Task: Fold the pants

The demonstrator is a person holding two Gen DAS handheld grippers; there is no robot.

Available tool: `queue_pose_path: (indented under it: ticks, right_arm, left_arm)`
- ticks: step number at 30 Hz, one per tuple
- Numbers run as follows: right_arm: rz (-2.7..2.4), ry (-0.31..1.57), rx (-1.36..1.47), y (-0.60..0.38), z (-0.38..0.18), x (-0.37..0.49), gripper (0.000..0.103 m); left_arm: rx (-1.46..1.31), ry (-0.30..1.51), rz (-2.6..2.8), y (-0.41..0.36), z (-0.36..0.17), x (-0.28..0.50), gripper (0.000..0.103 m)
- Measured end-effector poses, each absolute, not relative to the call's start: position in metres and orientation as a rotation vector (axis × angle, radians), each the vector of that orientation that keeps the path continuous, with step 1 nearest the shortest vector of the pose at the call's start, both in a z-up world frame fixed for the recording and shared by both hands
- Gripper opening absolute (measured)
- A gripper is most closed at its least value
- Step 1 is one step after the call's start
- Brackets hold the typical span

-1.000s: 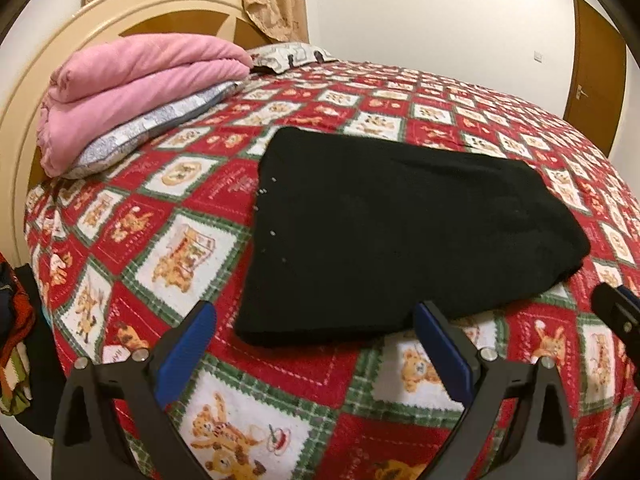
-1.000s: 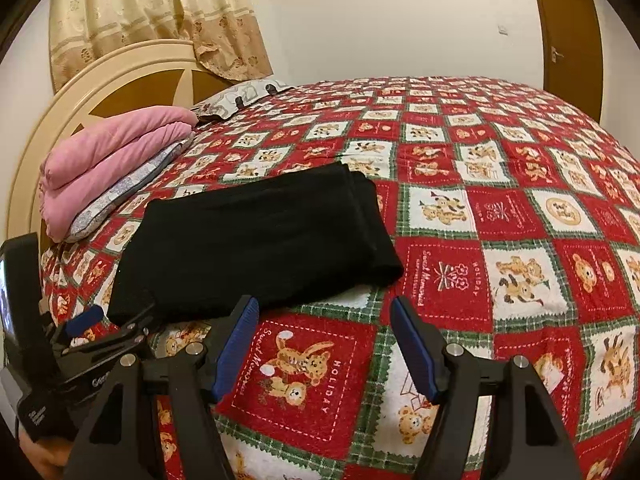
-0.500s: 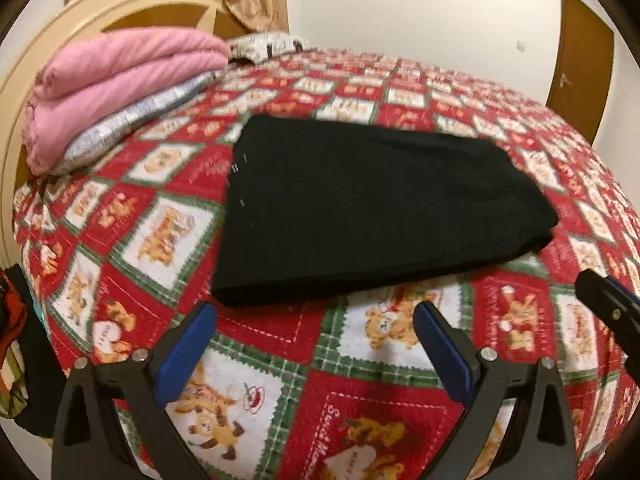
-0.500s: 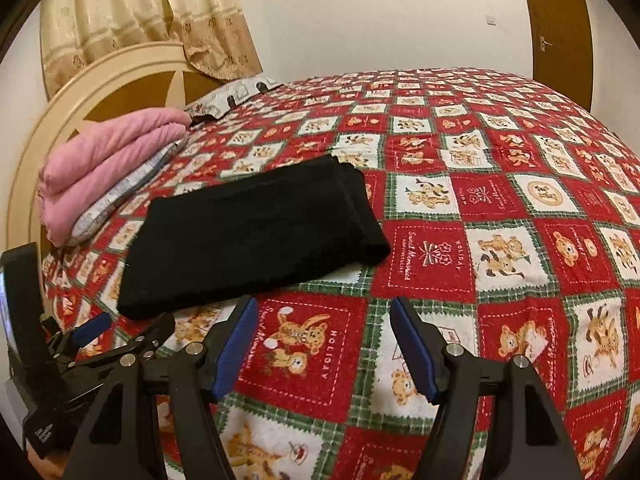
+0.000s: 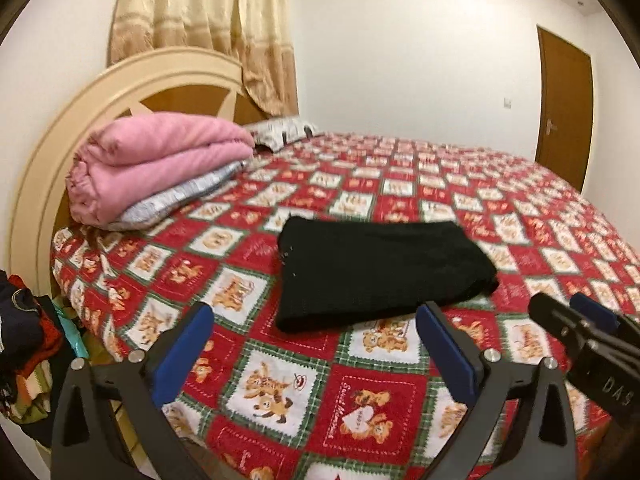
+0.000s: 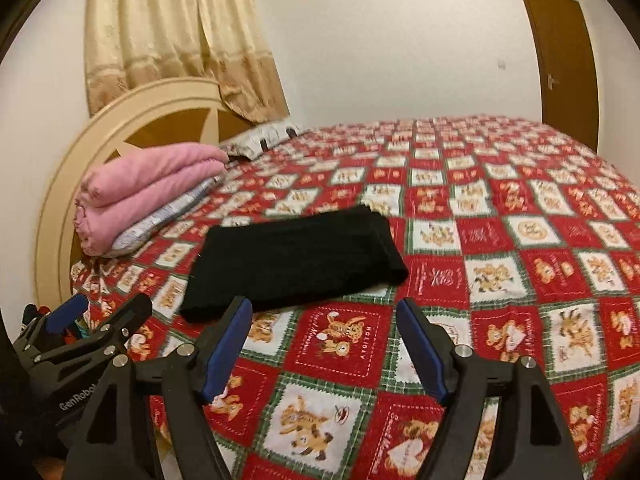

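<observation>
Pants: the black pants [image 5: 380, 268] are lying as a flat, folded rectangle on the near part of the bed [image 5: 520, 184], towards the headboard side; edges are looking fairly square, with one rounded thick end on the right; nothing is touching them.
Stage: I am judging the fold to be done or nearly so; the step in hand seems to be drawing clear and checking the result.
Left gripper: the left gripper [image 5: 316, 344] is hanging over the bedspread just short of the pants' near edge; its blue fingers [image 5: 180, 350] are standing well apart with nothing between them.
Right gripper: the right gripper [image 6: 324, 340] is hovering beside it, also short of the cloth; its jaws are opening, and only bedspread is showing between them.
Doing it well: if a last tidy is wanted, I would be coming in low at the near corners, pinching all layers together, and avoiding dragging the top layer askew; otherwise keeping both tools off the cloth so the stack stays square.
Around: a pink blanket [image 5: 160, 164] is sitting folded on a grey pillow [image 5: 184, 200] by the cream headboard [image 5: 48, 168], well apart from the pants; a second pillow [image 5: 284, 132] is lying further back; a curtain [image 5: 208, 32] is hanging behind; a brown door [image 5: 564, 104] is standing at the far right; a heap of clothes [image 5: 24, 344] is piled beside the bed on the left.
In the way: nothing is crowding the pants; the two grippers are close beside each other and could be knocking together.
</observation>
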State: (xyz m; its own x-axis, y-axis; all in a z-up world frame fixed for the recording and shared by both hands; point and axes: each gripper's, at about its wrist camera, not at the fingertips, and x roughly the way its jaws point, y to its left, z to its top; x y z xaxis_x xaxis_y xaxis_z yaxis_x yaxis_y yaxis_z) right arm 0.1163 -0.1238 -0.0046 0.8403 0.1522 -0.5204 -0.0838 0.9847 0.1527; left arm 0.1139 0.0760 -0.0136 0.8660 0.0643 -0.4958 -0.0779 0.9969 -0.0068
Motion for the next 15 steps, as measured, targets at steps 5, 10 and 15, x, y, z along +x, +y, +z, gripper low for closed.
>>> queue_pose_path:
  ticks: [5,10,15]
  right_arm:
    - [0.116,0.495,0.132,-0.123,0.014,0.082,0.078]
    - [0.101,0.430,0.136,-0.125,0.027,0.056,0.083]
    - [0.104,0.404,0.141,-0.125,0.034,0.044,0.083]
  left_arm:
    - [-0.022,0.462,0.054,0.076,0.003,0.083,0.103]
    - [0.016,0.415,0.053,0.072,0.012,0.060,0.103]
    - [0.016,0.387,0.055,0.070,0.019,0.049,0.103]
